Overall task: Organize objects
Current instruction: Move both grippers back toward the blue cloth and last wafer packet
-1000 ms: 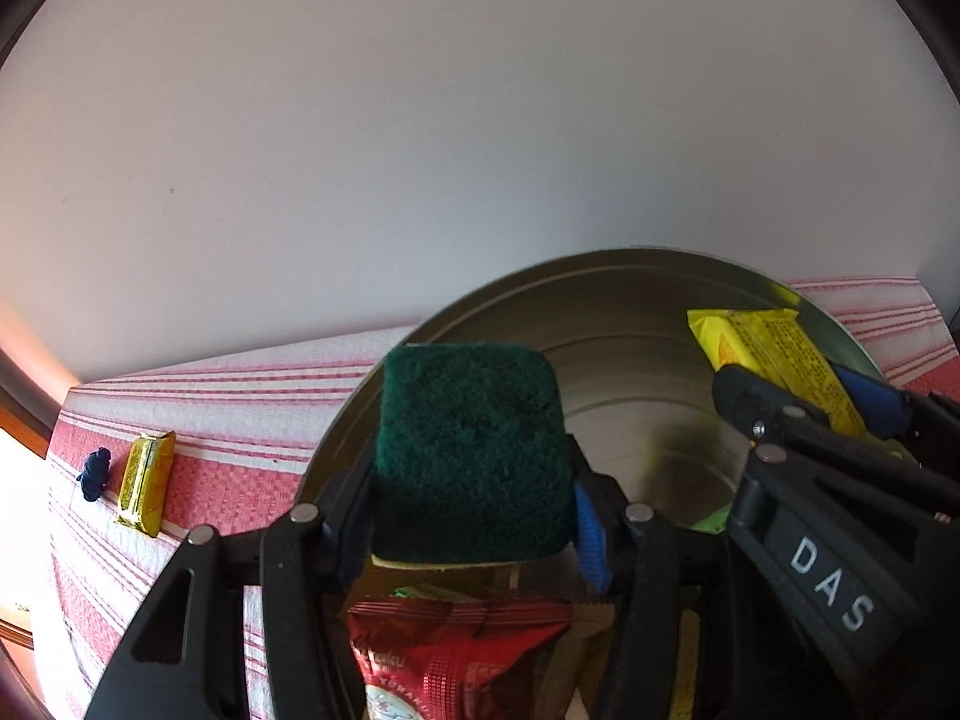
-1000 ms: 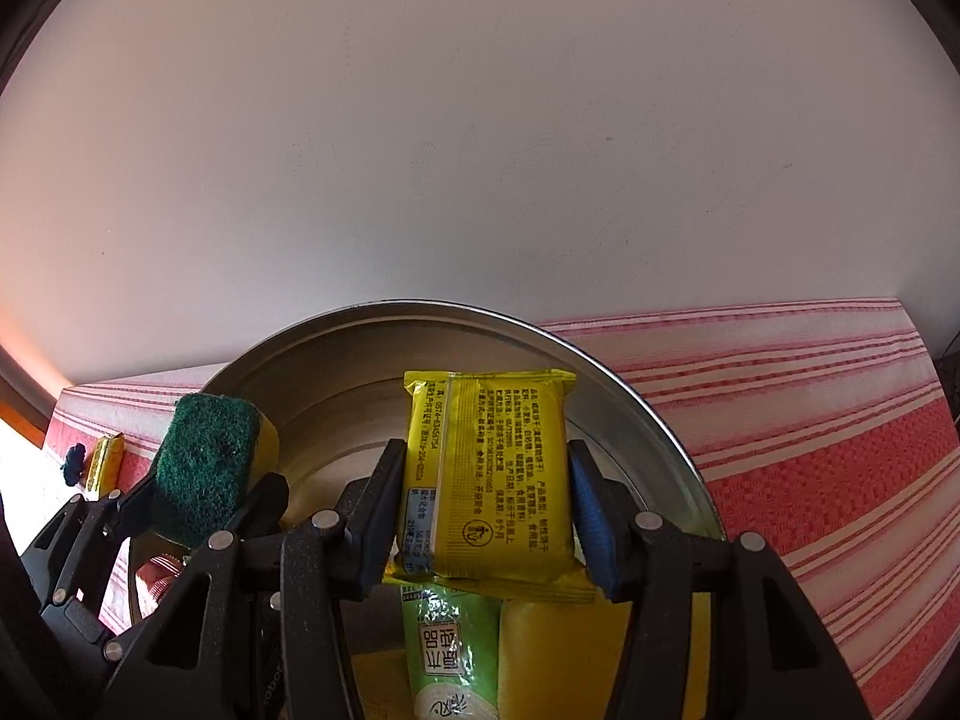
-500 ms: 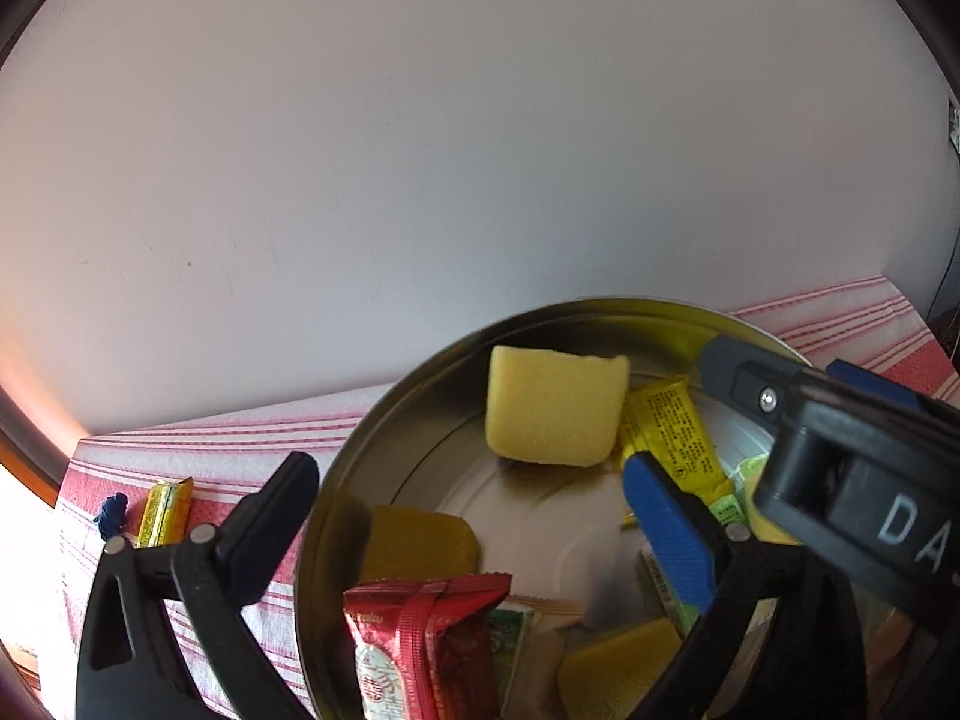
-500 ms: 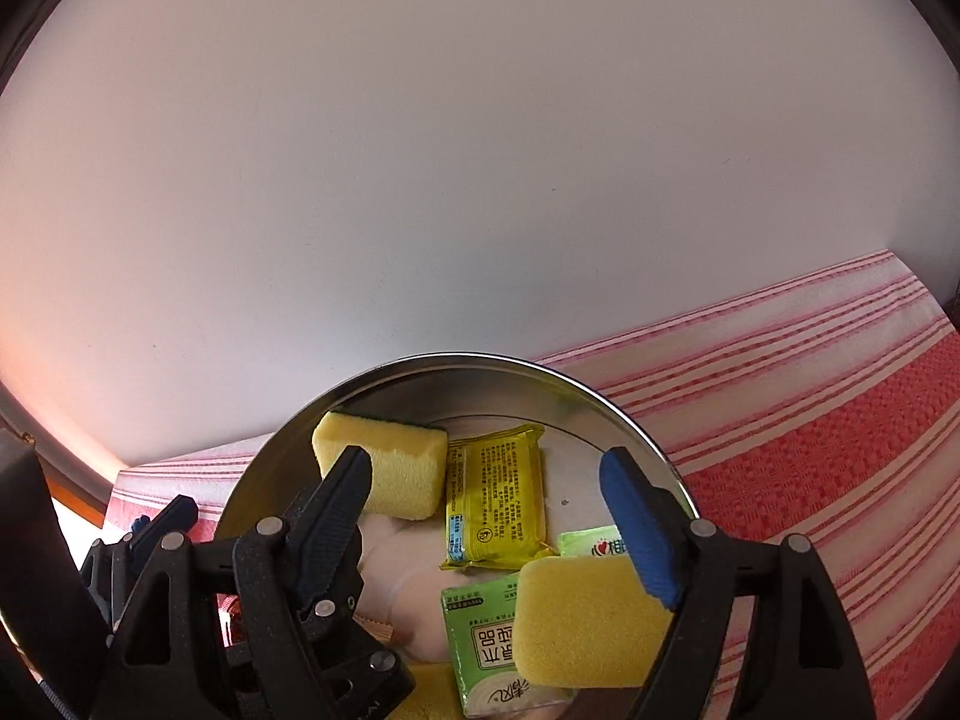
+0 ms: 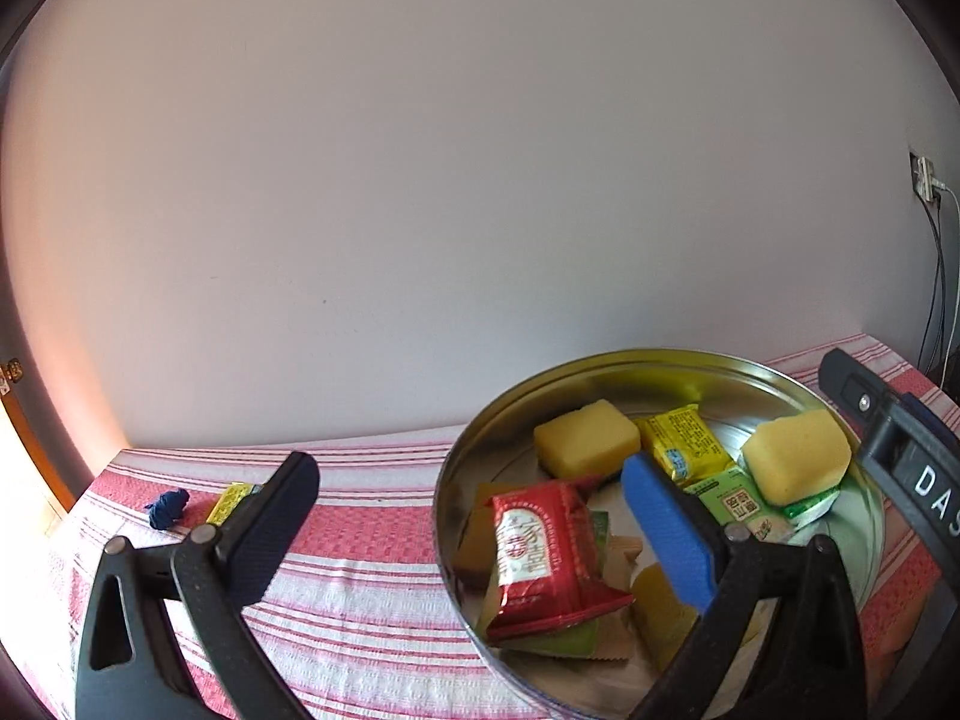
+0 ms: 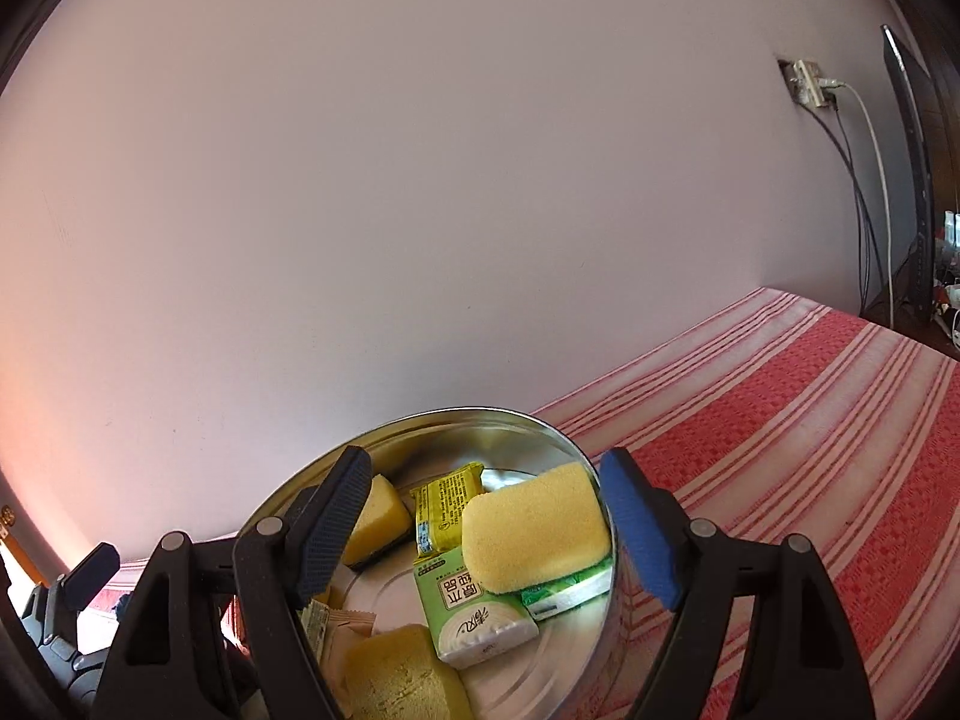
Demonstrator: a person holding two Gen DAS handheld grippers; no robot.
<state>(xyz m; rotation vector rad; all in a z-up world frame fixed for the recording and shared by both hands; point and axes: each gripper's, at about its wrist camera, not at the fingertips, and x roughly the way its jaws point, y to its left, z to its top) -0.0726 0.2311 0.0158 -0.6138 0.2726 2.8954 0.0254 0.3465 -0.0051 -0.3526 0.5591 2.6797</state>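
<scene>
- Jaws first: we hold the left gripper (image 5: 474,516) spread wide with nothing between its fingers, its blue pad over the round metal tin (image 5: 600,369).
- Our right gripper (image 6: 487,531) is likewise spread and holds nothing, hanging above the tin (image 6: 456,417).
- Inside the tin we see a yellow sponge (image 5: 579,439) beside a yellow packet (image 5: 681,444), another sponge (image 6: 534,525) resting on a green packet (image 6: 474,612), and a red packet (image 5: 543,552).
- On the striped cloth (image 5: 372,528) left of the tin lie a small yellow packet (image 5: 228,501) and a blue scrap (image 5: 168,507).
</scene>
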